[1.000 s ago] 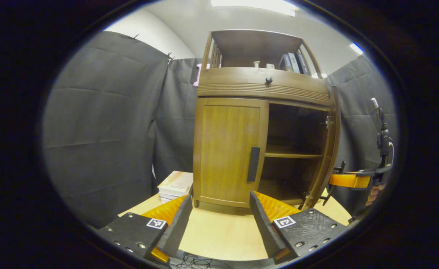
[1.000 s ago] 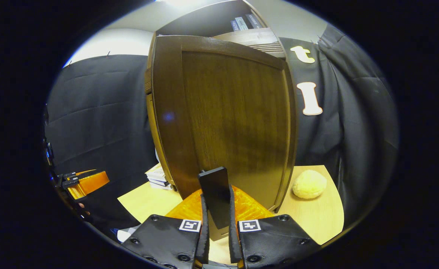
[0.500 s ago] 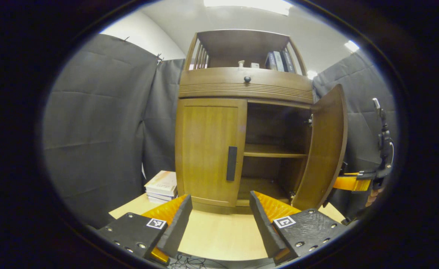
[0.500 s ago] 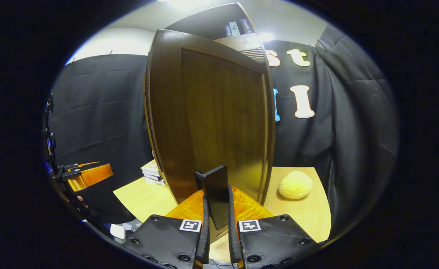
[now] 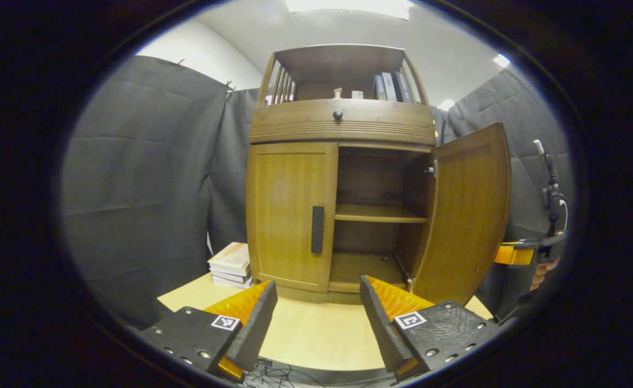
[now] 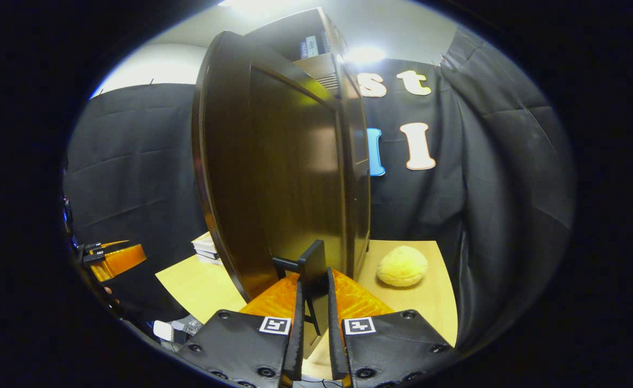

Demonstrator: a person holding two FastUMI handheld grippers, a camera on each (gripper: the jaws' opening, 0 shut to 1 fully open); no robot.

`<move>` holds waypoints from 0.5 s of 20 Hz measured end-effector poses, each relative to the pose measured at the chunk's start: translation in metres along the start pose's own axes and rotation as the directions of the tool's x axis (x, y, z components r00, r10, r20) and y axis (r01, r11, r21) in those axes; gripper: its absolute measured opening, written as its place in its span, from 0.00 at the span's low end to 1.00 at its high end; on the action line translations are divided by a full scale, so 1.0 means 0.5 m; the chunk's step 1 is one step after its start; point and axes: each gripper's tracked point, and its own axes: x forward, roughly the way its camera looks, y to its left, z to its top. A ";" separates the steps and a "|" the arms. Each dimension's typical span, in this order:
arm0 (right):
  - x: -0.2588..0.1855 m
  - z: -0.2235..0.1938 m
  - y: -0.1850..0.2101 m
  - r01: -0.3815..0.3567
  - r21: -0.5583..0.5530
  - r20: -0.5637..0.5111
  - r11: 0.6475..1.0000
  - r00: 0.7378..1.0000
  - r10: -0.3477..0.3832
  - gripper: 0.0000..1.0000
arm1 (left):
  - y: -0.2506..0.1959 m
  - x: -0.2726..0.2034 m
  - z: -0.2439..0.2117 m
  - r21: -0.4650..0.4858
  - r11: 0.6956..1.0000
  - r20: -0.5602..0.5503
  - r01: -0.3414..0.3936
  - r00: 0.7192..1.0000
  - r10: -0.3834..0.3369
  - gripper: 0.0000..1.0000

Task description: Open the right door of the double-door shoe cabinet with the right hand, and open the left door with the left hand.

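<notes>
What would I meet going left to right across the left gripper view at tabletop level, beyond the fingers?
Stack of books → closed left door → its dark handle → open shelf compartment → swung-open right door → right gripper.

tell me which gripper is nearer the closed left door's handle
Left. The left gripper hangs open in front of the left door handle, not touching; the right gripper grips the right door handle.

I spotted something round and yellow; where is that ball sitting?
In the right gripper view, the yellow ball sits on the table, right of the open right door, near the black cloth.
</notes>
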 end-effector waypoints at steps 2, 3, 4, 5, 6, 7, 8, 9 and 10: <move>-0.003 0.000 -0.012 -0.018 0.039 -0.005 0.999 1.000 0.019 0.19 | 0.001 -0.004 -0.001 0.000 1.000 -0.007 -0.009 1.000 0.009 0.90; -0.004 -0.005 -0.006 -0.038 0.063 -0.013 0.997 0.999 0.039 0.23 | 0.001 -0.007 -0.002 0.002 1.000 -0.006 -0.011 1.000 0.011 0.90; -0.004 -0.008 -0.006 -0.032 0.068 -0.012 0.997 0.999 0.033 0.20 | 0.003 -0.005 -0.001 0.005 1.000 -0.009 -0.014 1.000 0.014 0.90; -0.005 -0.006 -0.007 -0.021 0.060 -0.008 0.998 1.000 0.022 0.20 | 0.004 -0.006 -0.004 0.007 1.000 -0.011 -0.016 1.000 0.016 0.89; -0.007 -0.006 -0.006 -0.014 0.051 -0.006 0.999 1.000 0.015 0.20 | 0.006 -0.006 -0.003 0.008 1.000 -0.012 -0.016 1.000 0.017 0.89; -0.009 -0.006 -0.006 -0.008 0.046 -0.006 0.999 1.000 0.008 0.19 | 0.005 -0.009 -0.004 0.008 1.000 -0.013 -0.018 1.000 0.018 0.90; -0.012 -0.010 -0.007 0.001 0.047 -0.009 0.999 1.000 0.000 0.19 | 0.005 -0.010 -0.004 0.006 1.000 -0.015 -0.020 1.000 0.020 0.88; -0.017 -0.015 -0.008 0.011 0.056 -0.016 0.998 1.000 -0.010 0.20 | 0.005 -0.010 -0.003 -0.001 1.000 -0.015 -0.020 1.000 0.020 0.88; -0.024 -0.022 -0.007 0.019 0.070 -0.024 0.997 1.000 -0.018 0.17 | 0.004 -0.009 0.000 -0.010 1.000 -0.010 -0.021 1.000 0.021 0.90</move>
